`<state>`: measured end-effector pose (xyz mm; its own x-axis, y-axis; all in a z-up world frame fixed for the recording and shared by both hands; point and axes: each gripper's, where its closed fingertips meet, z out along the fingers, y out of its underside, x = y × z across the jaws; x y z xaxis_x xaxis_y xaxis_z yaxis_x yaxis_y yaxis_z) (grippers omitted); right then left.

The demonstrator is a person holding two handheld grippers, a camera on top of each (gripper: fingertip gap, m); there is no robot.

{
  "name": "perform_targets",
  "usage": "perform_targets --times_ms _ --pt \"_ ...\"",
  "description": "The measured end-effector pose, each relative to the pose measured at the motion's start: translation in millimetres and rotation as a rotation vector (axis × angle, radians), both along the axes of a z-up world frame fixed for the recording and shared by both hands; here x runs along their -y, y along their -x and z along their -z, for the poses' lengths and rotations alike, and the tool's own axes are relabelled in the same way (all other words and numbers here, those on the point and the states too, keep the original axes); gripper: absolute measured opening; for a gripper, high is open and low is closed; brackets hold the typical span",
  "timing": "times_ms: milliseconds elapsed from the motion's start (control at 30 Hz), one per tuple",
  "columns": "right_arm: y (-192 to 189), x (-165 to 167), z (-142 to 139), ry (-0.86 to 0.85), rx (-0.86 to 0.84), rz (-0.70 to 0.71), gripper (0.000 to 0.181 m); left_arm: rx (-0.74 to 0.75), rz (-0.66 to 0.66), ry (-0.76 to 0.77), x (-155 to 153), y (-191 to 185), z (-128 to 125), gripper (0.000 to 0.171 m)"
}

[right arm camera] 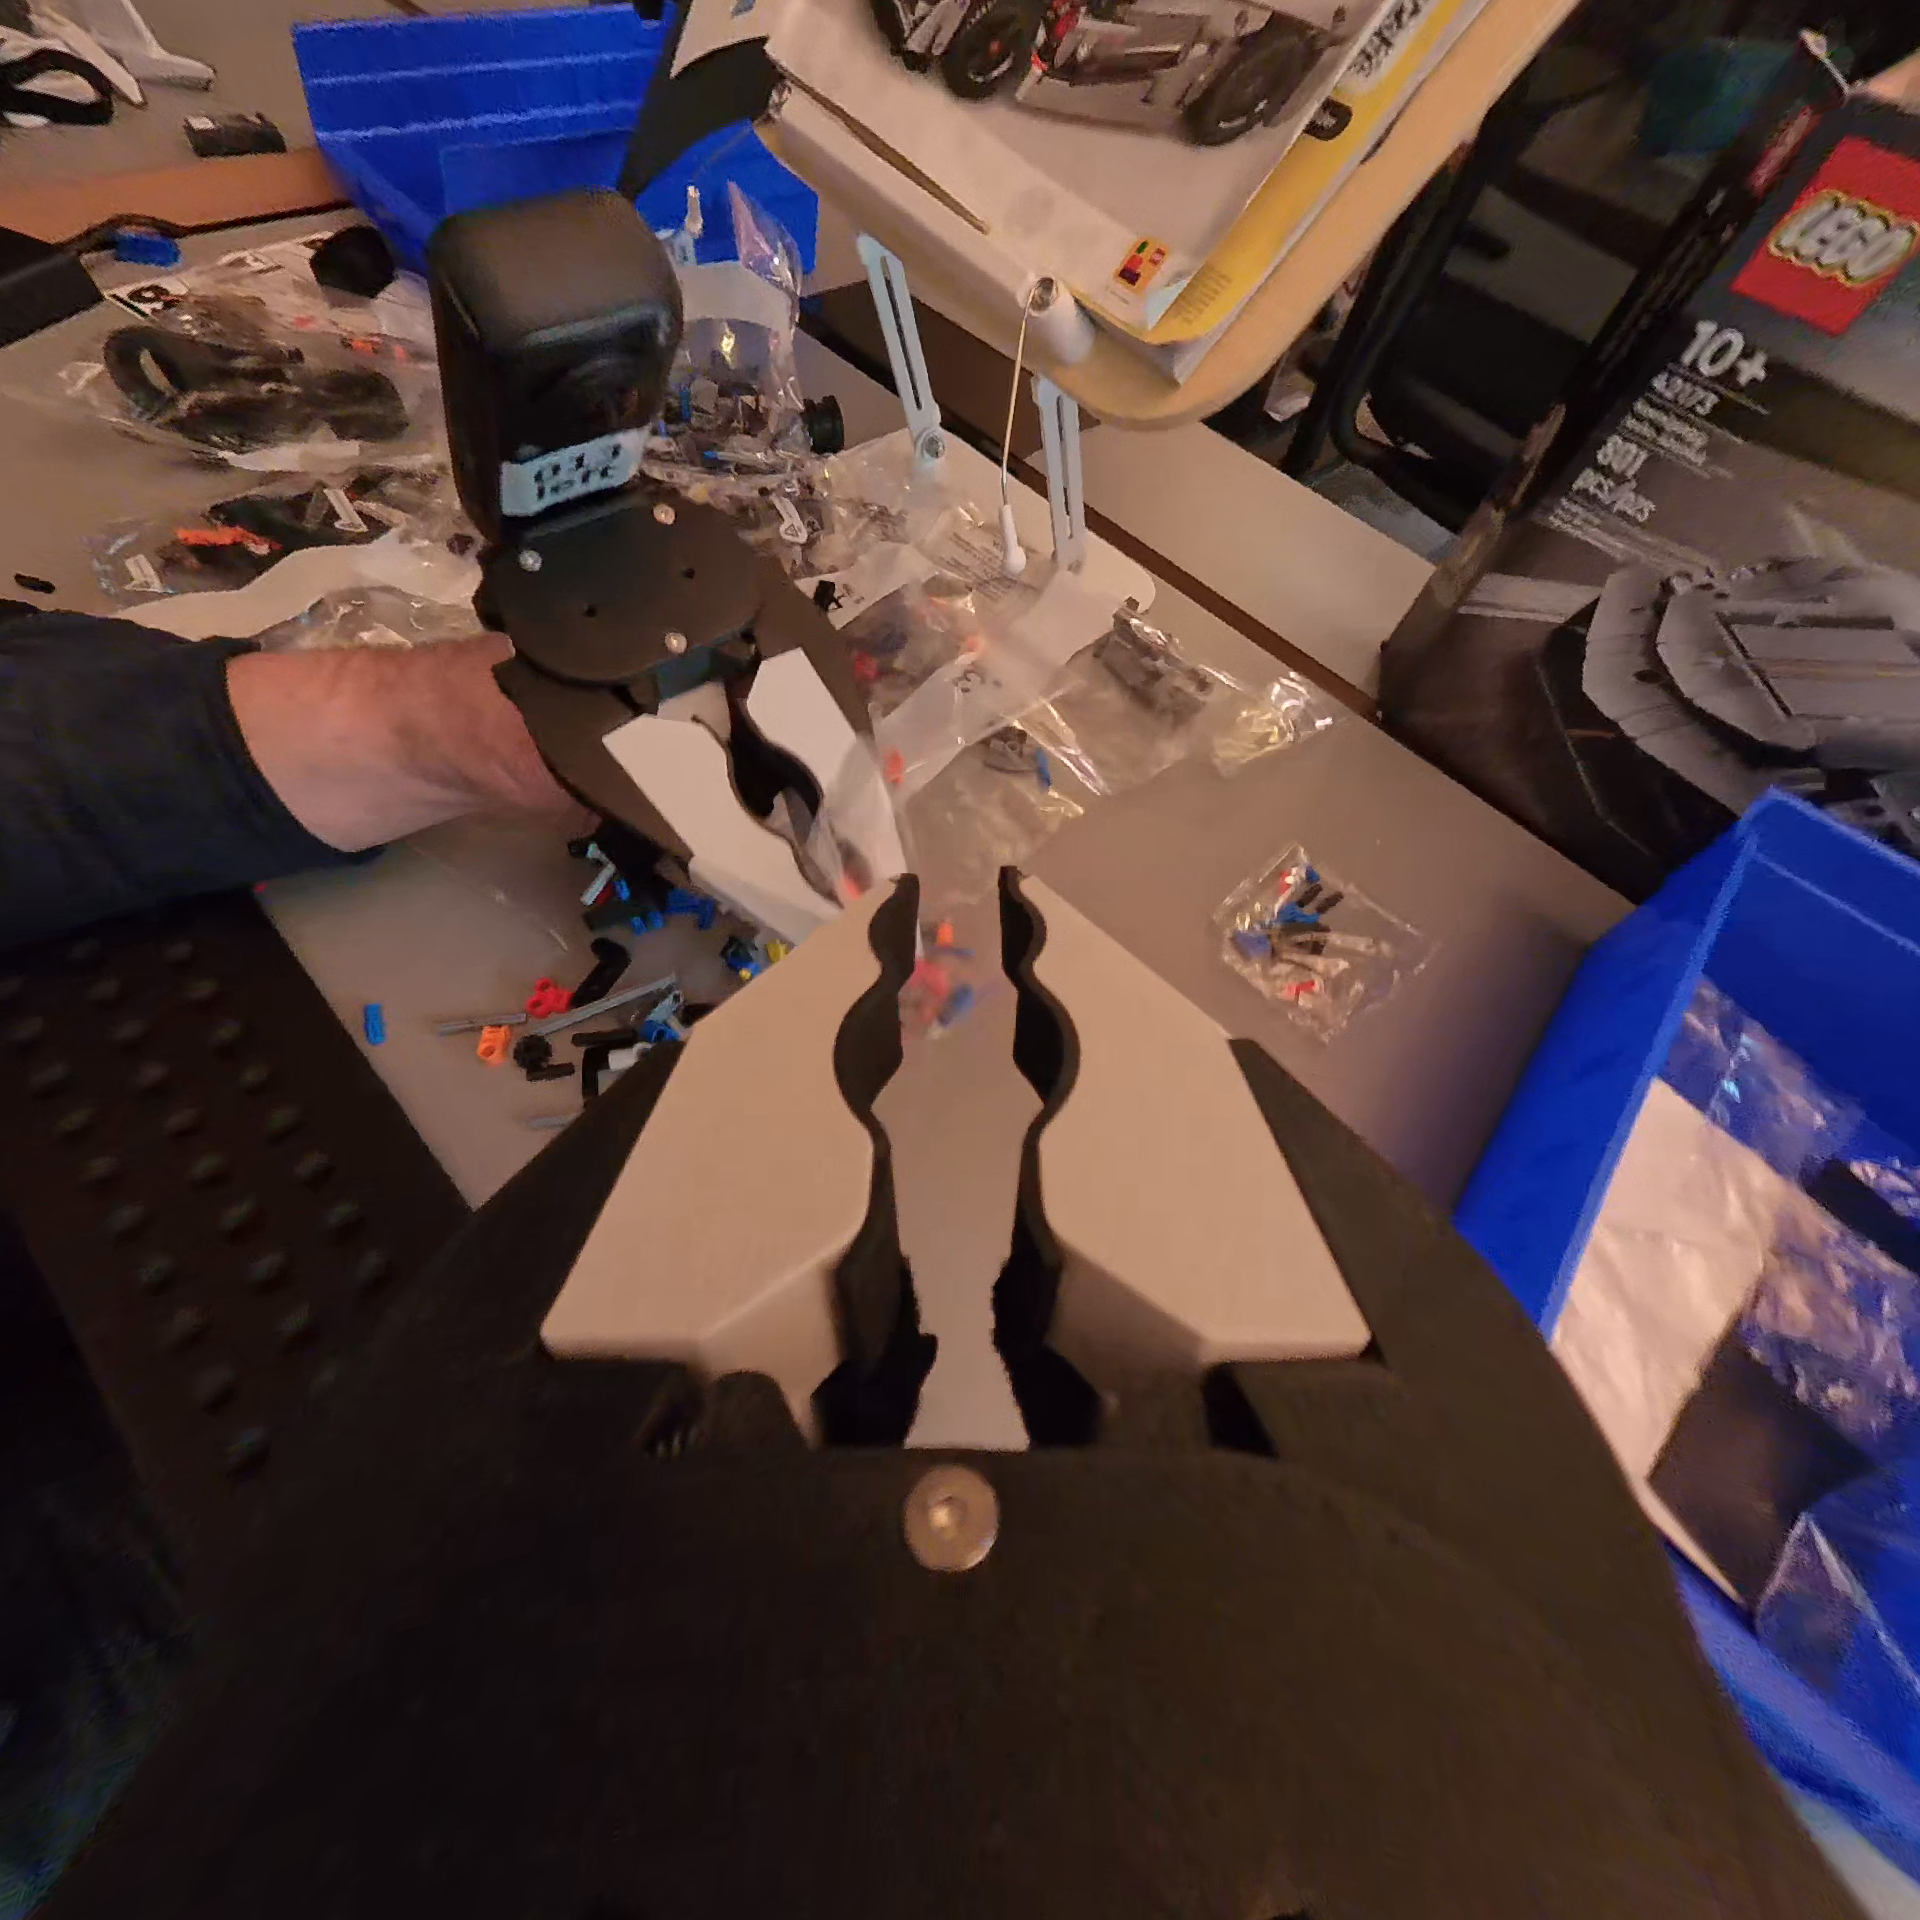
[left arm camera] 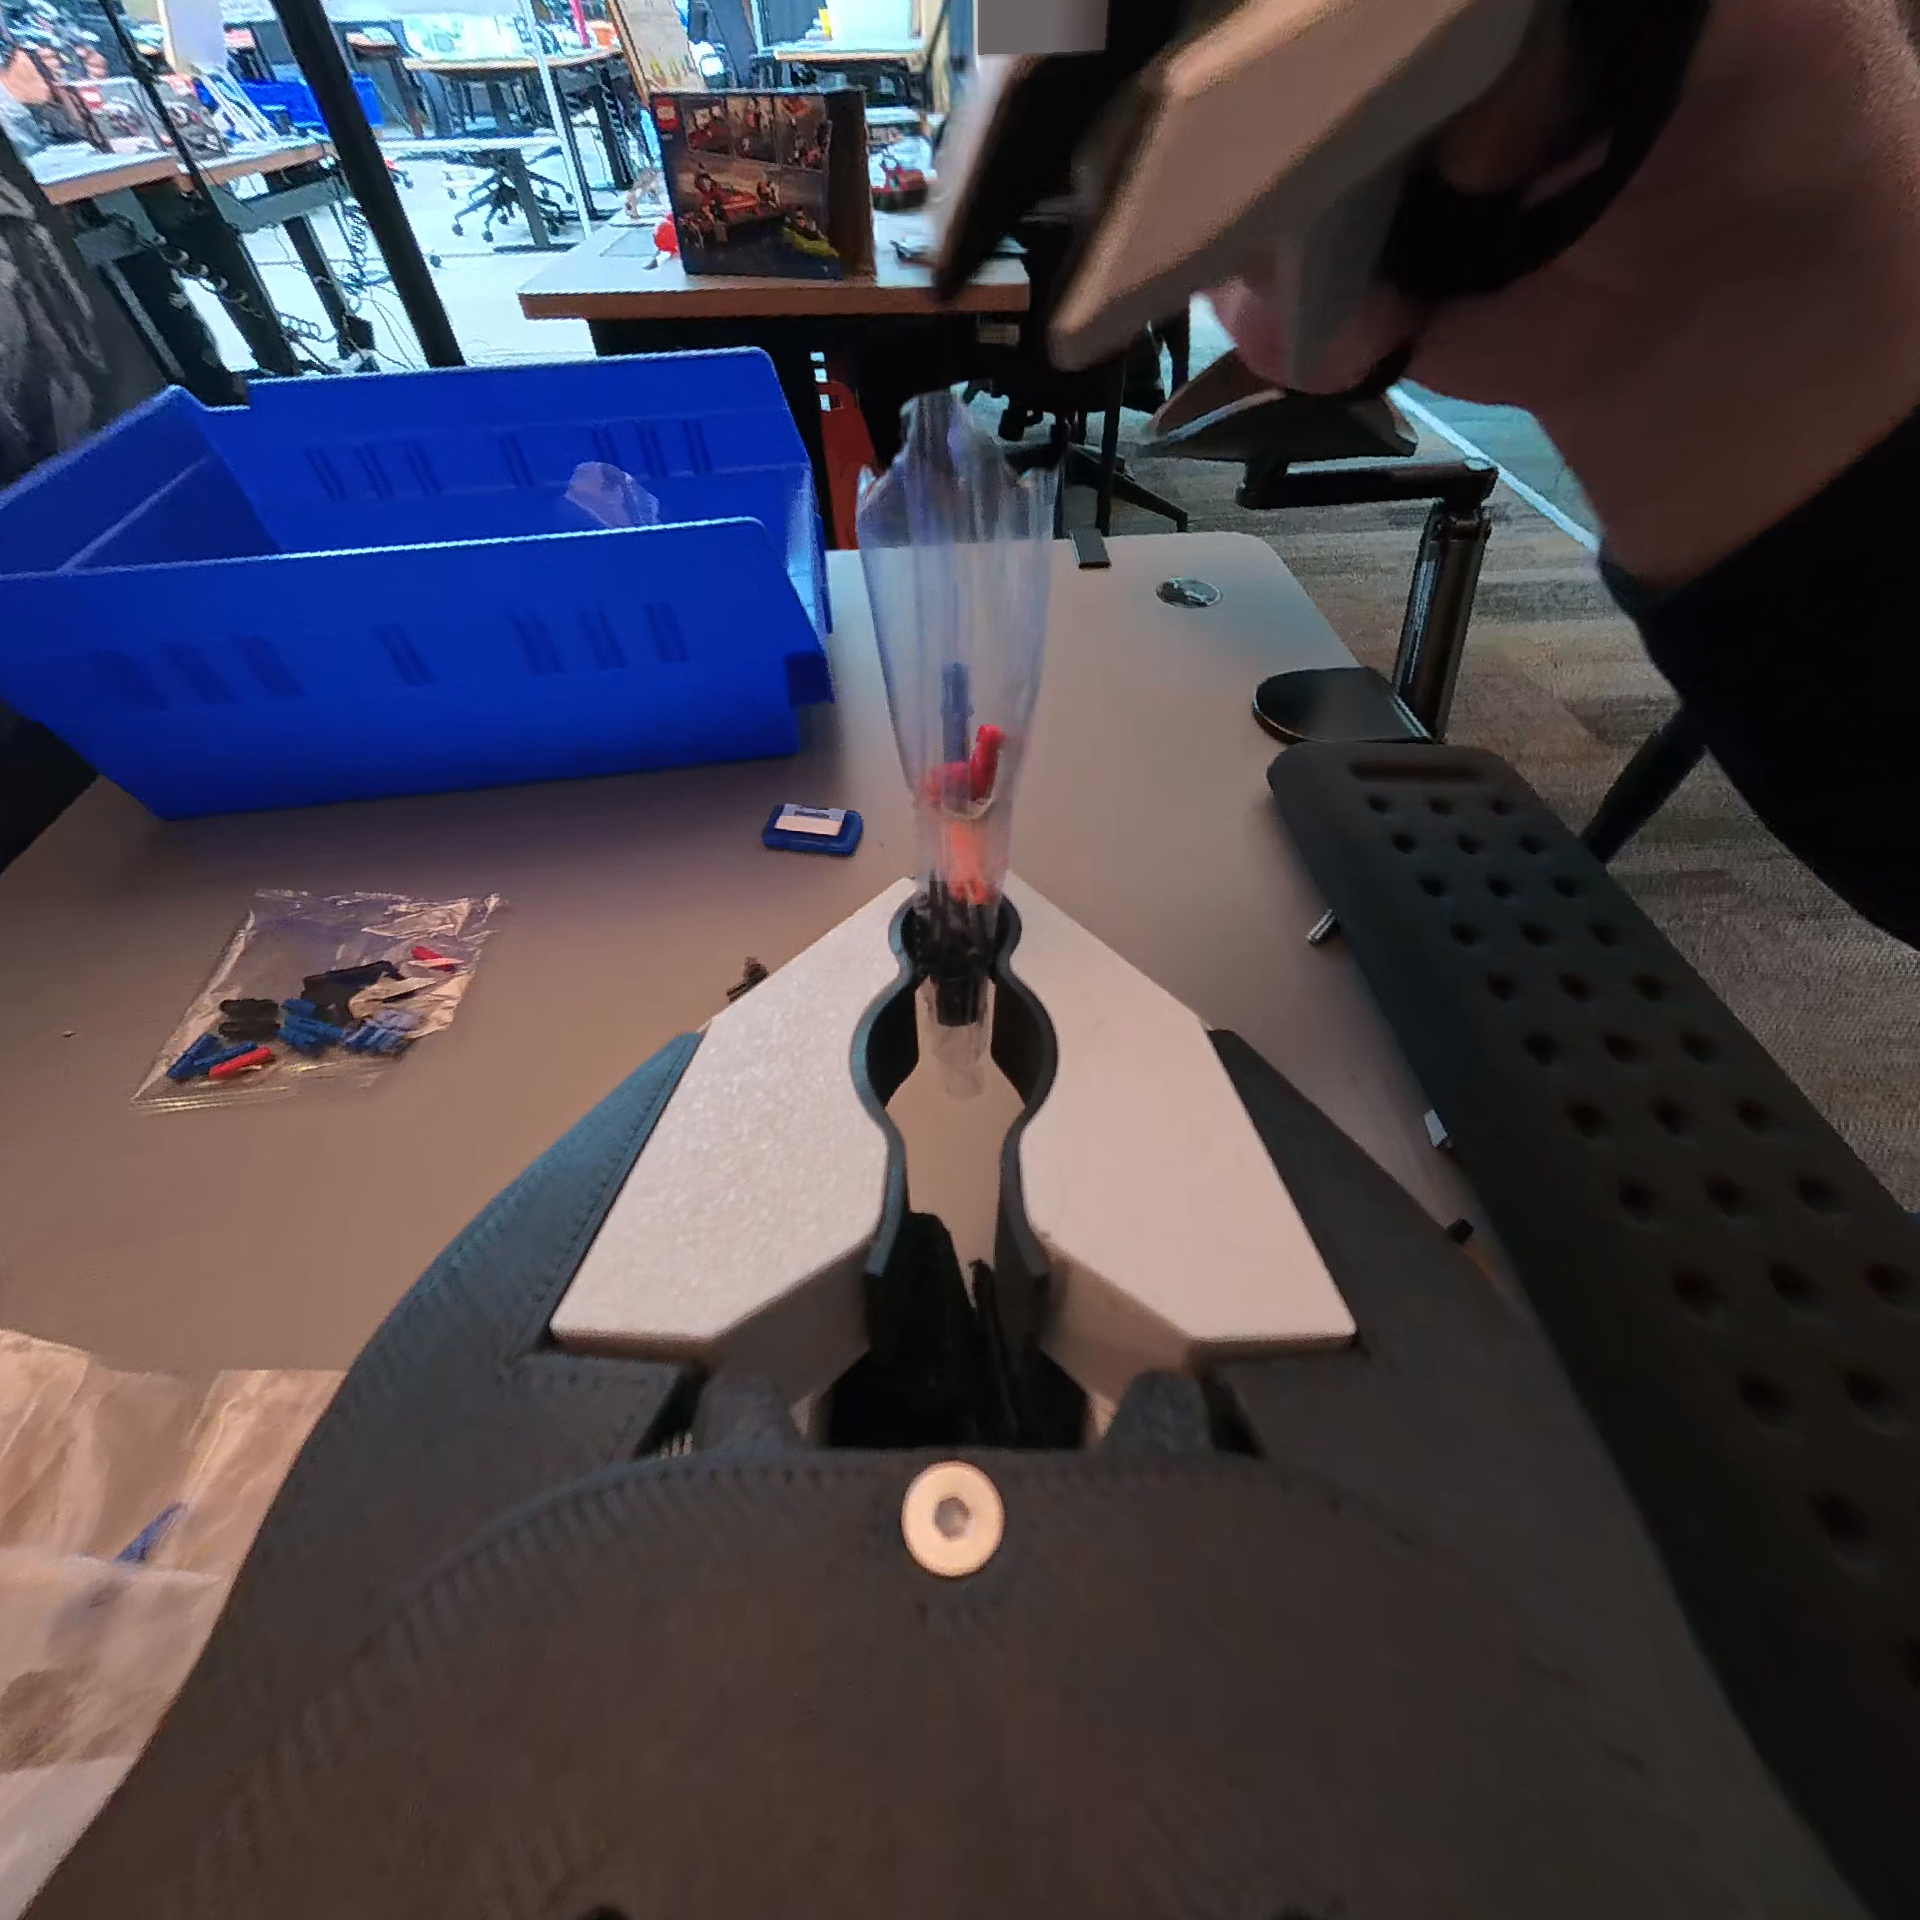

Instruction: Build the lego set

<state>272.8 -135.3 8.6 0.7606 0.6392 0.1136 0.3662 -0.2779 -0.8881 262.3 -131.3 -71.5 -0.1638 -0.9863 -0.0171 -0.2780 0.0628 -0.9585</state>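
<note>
My left gripper (left arm camera: pixel 956 904) is shut on the lower end of a small clear plastic bag (left arm camera: pixel 951 644) of red, blue, orange and black lego parts, which stands up from its tips. My right gripper (left arm camera: pixel 1008 312) hangs blurred above and right of the bag top, apart from it. In the right wrist view, my right gripper (right arm camera: pixel 958 883) is open, and the bag (right arm camera: pixel 940 982) shows through the gap between its fingers. The left gripper (right arm camera: pixel 831 873), held by a hand, grips the bag's other end just beyond.
A second bag of parts (left arm camera: pixel 322 997) lies on the grey table (left arm camera: pixel 623 1143), also seen in the right wrist view (right arm camera: pixel 1309 940). Blue bins (left arm camera: pixel 416 644) (right arm camera: pixel 1766 1143), a black perforated plate (left arm camera: pixel 1621 1039), loose parts (right arm camera: pixel 582 1018), several parts bags (right arm camera: pixel 260 395), a booklet stand (right arm camera: pixel 1091 125) and a lego box (right arm camera: pixel 1714 468) surround. The left gripper's tips are roughly 8 centimetres from the right gripper's.
</note>
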Motion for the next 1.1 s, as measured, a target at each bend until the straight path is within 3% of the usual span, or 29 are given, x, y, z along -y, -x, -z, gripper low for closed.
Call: perform_targets --times_ms 100,333,500,600,867,933,1100 --pt "-3 17 17 0.041 0.017 -0.021 0.013 0.017 -0.013 0.016 -4 1 -3 0.006" --pt "24 55 136 0.395 0.222 -0.158 0.019 0.042 -0.018 0.035 -5 3 -9 0.006" --pt "32 58 177 0.478 0.307 -0.169 0.020 0.046 -0.021 0.035 -6 4 -10 0.006" --pt "39 59 180 0.476 0.288 -0.201 0.003 0.049 -0.022 0.037 -7 4 -11 0.006" --pt "38 55 143 0.410 0.225 -0.233 0.000 0.059 -0.023 0.041 -7 5 -14 0.006" --pt "39 61 138 0.408 0.245 -0.266 0.009 0.060 -0.023 0.042 -7 6 -14 0.006" --pt "41 68 161 0.486 0.308 -0.291 0.023 0.060 -0.020 0.040 -6 5 -14 0.006"
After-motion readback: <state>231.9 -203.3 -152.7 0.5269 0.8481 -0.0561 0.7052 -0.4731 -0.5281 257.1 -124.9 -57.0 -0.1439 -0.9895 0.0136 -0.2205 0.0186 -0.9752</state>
